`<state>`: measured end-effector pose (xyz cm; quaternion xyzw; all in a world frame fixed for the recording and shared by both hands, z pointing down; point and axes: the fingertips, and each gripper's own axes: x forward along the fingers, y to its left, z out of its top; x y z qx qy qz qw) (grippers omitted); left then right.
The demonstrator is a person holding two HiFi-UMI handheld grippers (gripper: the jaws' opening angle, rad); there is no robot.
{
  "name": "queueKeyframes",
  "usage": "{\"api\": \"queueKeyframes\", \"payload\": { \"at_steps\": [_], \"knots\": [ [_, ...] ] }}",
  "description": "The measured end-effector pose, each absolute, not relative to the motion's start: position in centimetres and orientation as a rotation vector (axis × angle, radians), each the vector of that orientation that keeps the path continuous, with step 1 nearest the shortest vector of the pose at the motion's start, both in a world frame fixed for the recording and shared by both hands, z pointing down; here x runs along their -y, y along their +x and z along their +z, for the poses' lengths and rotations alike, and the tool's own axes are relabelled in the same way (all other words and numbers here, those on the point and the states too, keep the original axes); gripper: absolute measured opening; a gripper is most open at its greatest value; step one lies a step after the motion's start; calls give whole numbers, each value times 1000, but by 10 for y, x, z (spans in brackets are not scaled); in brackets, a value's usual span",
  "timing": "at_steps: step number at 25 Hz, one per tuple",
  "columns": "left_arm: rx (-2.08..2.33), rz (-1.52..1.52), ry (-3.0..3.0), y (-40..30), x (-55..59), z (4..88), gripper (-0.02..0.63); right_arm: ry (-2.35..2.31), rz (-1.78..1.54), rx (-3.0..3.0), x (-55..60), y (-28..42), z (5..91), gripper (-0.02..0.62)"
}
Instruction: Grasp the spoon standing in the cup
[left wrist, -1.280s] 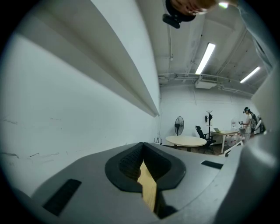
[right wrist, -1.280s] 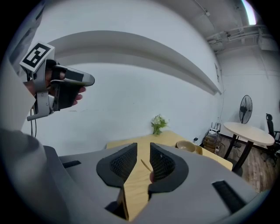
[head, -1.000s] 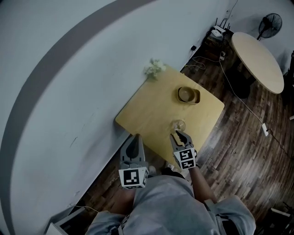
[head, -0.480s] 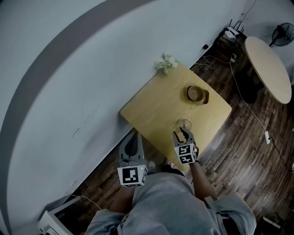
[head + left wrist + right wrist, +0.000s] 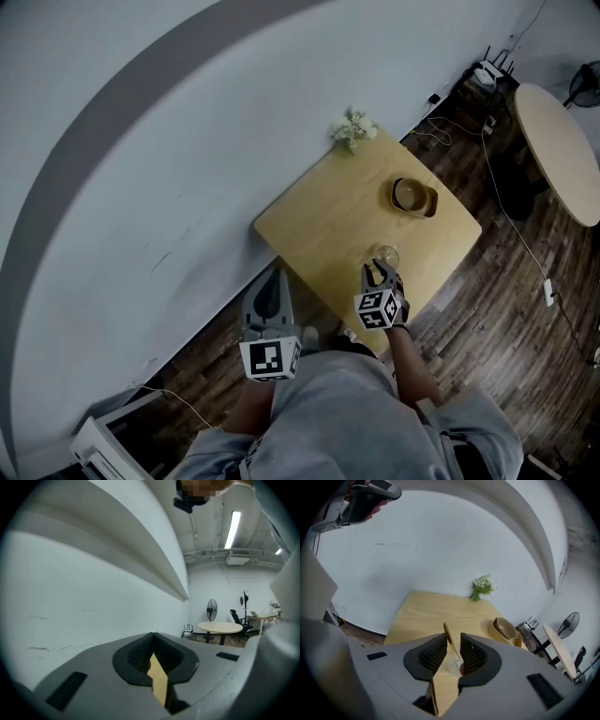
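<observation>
Left gripper (image 5: 152, 644): held off the desk's left side, aimed along the wall; its fingers (image 5: 136, 653) are pressed together on nothing.
Desk (image 5: 426, 616): square, light wood, set against the white wall, with a small sprig of white flowers (image 5: 481, 587) at its far edge.
Spoon (image 5: 448, 637): slim, pale wooden, standing in the small clear glass cup (image 5: 454, 665) on the near part of the desk. Its long axis is close to upright; in the right gripper view the handle leans up and to the left, with the bowl end down in the cup.
Right gripper (image 5: 452, 641): fingers (image 5: 431, 656) narrowly apart, one on each side of the handle and not yet clamped on it.
Risk: the handle looks nearer the right finger, so an off-centre close could lever the spoon sideways and tip or drag the light cup; a pinch too near the tip may slip off.
Bowl (image 5: 505, 629): round, tan, well right of the cup and clear of the grasp.
</observation>
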<state>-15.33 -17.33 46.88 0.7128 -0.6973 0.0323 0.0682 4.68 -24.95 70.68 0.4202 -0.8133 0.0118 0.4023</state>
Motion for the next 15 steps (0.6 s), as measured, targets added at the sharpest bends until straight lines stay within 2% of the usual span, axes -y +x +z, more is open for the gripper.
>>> {"api": "queueKeyframes", "payload": {
  "at_steps": [4,15],
  "knots": [
    [2116,101,2129,-157,172,468,2,1115,23,2030,256,53,704,20],
    [2097,81,2146,-155,175,468,2,1260,10,2040,267,69,672,3]
  ]
}}
